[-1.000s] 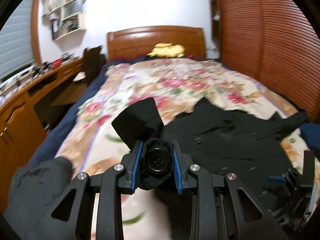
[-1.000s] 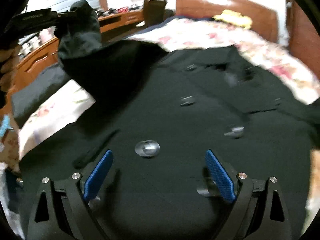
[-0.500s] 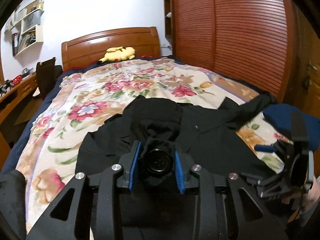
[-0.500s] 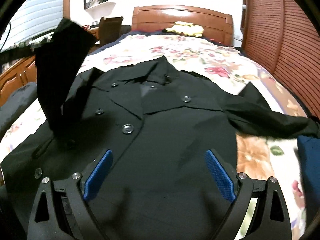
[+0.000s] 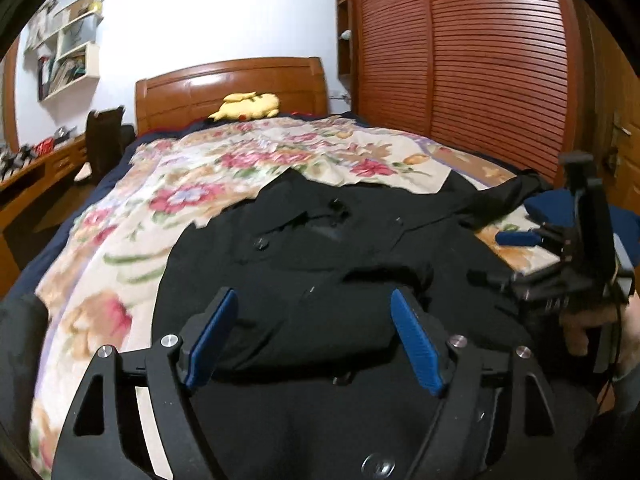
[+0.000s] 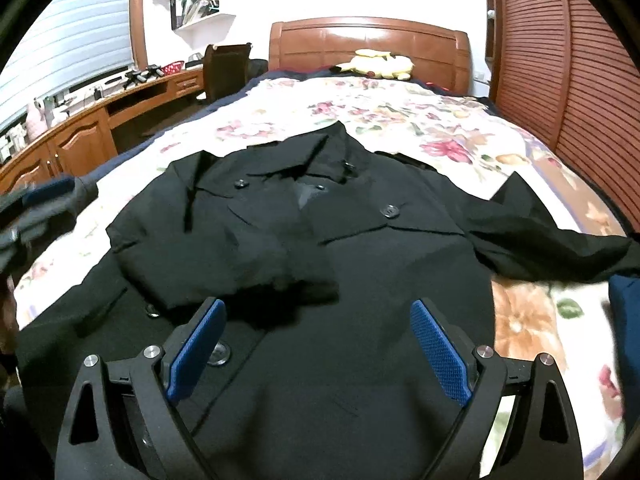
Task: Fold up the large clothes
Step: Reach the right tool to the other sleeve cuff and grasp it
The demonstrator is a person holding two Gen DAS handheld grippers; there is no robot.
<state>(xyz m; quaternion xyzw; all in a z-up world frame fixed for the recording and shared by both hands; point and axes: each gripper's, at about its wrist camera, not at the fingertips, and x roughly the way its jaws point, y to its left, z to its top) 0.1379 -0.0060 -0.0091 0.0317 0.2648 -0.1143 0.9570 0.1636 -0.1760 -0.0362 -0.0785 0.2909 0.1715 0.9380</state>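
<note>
A black double-breasted coat [image 6: 360, 264] lies face up on the floral bed, collar toward the headboard; it also shows in the left wrist view [image 5: 320, 264]. Its left sleeve [image 6: 224, 260] lies folded across the chest. Its right sleeve [image 6: 552, 244] stretches out to the right. My left gripper [image 5: 316, 332] is open and empty above the folded sleeve. My right gripper [image 6: 316, 348] is open and empty above the coat's lower front; it also shows in the left wrist view [image 5: 516, 238].
The floral bedspread [image 5: 200, 192] covers the bed. A yellow plush toy [image 5: 246, 106] lies by the wooden headboard [image 6: 368, 44]. A desk [image 6: 92, 128] and chair [image 6: 226, 68] stand on the left, a slatted wardrobe [image 5: 480, 60] on the right. A dark blue item [image 6: 624, 312] lies at the right edge.
My left gripper carried the left sleeve across the coat, opened and let it go; the sleeve now lies folded on the chest. My right gripper stayed open over the coat.
</note>
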